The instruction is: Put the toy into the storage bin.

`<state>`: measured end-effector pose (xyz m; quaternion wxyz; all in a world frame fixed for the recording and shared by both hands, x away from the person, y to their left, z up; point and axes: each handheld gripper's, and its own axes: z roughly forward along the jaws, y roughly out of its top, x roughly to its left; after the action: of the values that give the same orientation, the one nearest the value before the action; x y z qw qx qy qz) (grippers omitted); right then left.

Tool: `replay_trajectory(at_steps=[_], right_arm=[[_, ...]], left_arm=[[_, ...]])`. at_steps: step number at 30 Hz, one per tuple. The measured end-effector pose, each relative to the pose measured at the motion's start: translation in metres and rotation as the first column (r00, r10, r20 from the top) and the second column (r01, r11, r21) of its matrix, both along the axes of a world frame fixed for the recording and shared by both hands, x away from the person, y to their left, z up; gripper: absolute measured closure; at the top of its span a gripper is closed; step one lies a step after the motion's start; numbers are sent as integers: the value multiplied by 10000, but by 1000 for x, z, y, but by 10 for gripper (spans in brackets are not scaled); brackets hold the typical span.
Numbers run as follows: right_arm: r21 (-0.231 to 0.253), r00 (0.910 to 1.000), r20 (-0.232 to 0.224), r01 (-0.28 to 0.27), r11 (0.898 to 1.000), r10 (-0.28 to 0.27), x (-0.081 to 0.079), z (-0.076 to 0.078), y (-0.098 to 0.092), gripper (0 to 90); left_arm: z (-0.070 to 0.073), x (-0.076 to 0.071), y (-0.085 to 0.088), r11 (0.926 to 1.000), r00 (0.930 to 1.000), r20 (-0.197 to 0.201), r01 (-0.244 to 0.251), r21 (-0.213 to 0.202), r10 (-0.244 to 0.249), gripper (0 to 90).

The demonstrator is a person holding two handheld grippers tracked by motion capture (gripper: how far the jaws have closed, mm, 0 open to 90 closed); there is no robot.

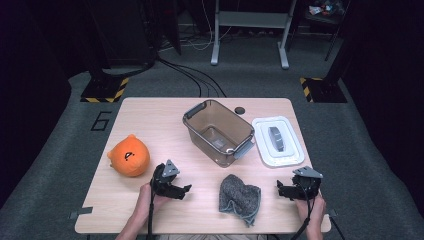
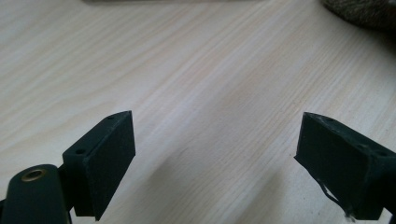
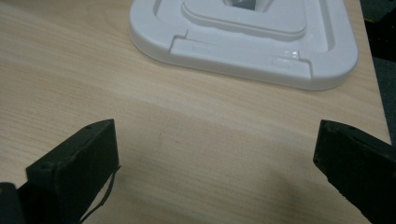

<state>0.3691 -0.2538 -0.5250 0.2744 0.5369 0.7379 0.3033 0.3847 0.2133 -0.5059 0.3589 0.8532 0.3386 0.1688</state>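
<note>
A clear brownish plastic bin (image 1: 218, 131) stands empty at the table's middle, with its white lid (image 1: 277, 141) lying flat to its right. An orange plush toy (image 1: 129, 156) sits at the left. A grey knitted cloth (image 1: 240, 197) lies crumpled near the front edge, between my two grippers. My left gripper (image 1: 182, 191) stands open to the left of the cloth, over bare wood (image 2: 215, 158), and the cloth's edge (image 2: 364, 11) peeks in at the top right of its view. My right gripper (image 1: 282, 190) is open to the right of the cloth, its jaws wide over bare wood (image 3: 217, 163), the lid (image 3: 243, 37) just beyond them.
A small black round object (image 1: 240, 110) rests on the table behind the bin. The wooden table (image 1: 150, 115) stands on grey carpet. Cables, a white frame (image 1: 250, 20) and stands with yellow-black striped bases (image 1: 106, 90) lie beyond its far edge.
</note>
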Motion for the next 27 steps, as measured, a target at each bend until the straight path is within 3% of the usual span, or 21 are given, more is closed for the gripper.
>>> replay_trajectory(at_steps=[5, 11, 14, 15, 20, 27], right_arm=[[48, 9999, -127, -58, 10000, 58, -1, -4, -1, 0], [215, 9987, -278, -423, 9989, 429, 1, -4, 0, 0], [445, 9982, -464, -353, 9984, 373, 1, -5, -1, 0], [704, 9981, -600, -93, 9975, 135, 1, -5, -1, 0], [648, 9981, -596, 194, 9977, -155, 0, -5, 0, 0], [643, 9982, -594, 113, 9979, -75, 1, -5, 2, 0]], left_arm=[[18, 0, 18, 9981, 9990, -34, -451, -411, 449, 117], [46, -4, 45, 9947, 9943, 540, -897, -506, 924, 116], [59, -7, 60, 9917, 9890, 827, -1185, -492, 1223, 115], [62, -7, 64, 9890, 9853, 952, -1369, -556, 1417, 114], [78, -6, 89, 9814, 9746, 1200, -1831, -578, 1889, 113], [85, 2, 120, 9663, 9600, 1261, -2388, -962, 2498, 110]])
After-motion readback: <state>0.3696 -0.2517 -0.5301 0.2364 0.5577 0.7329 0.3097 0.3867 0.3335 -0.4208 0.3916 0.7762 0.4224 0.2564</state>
